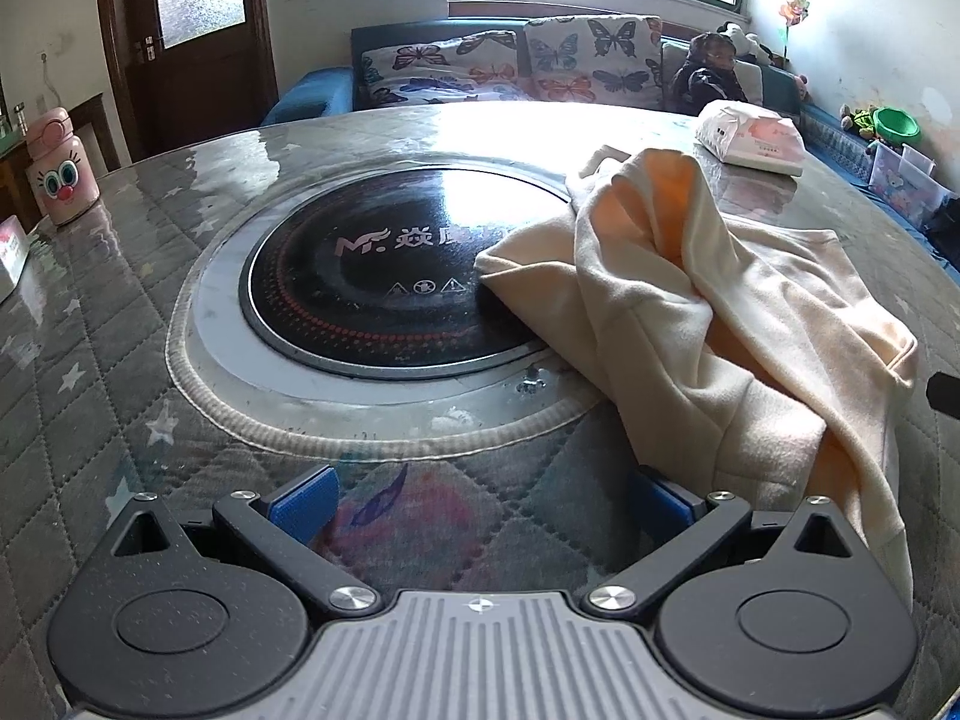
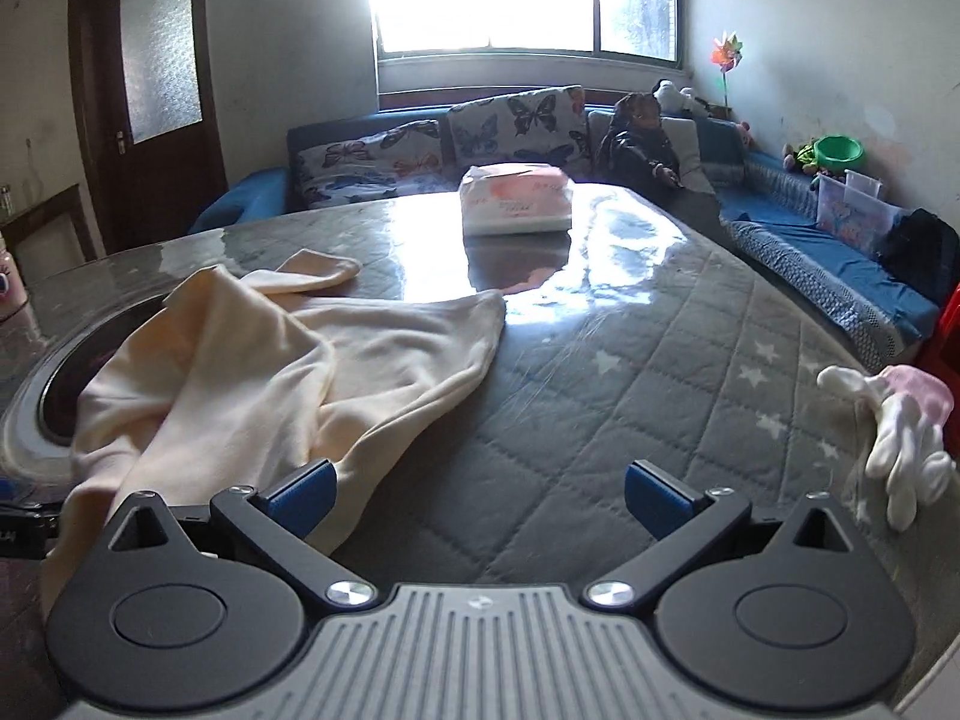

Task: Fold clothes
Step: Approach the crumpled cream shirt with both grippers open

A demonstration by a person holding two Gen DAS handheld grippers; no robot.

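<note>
A cream garment (image 1: 708, 324) lies crumpled on the round quilted table (image 1: 90, 300), partly over the black cooktop (image 1: 384, 276) set in its middle. My left gripper (image 1: 483, 501) stands open just left of the garment's near edge, nothing between its blue pads (image 1: 303, 501). In the right wrist view the same garment (image 2: 252, 372) spreads to the left, its near hem hanging over the table edge beside my open right gripper (image 2: 480, 495). The left blue pad (image 2: 303, 495) sits right next to the cloth; the jaws hold nothing.
A pack of tissues (image 2: 516, 198) sits at the table's far side. White and pink gloves (image 2: 900, 438) lie at the right edge. A pink bottle (image 1: 60, 171) stands far left. Behind is a blue sofa (image 2: 840, 264) with butterfly cushions and a seated person (image 2: 642, 144).
</note>
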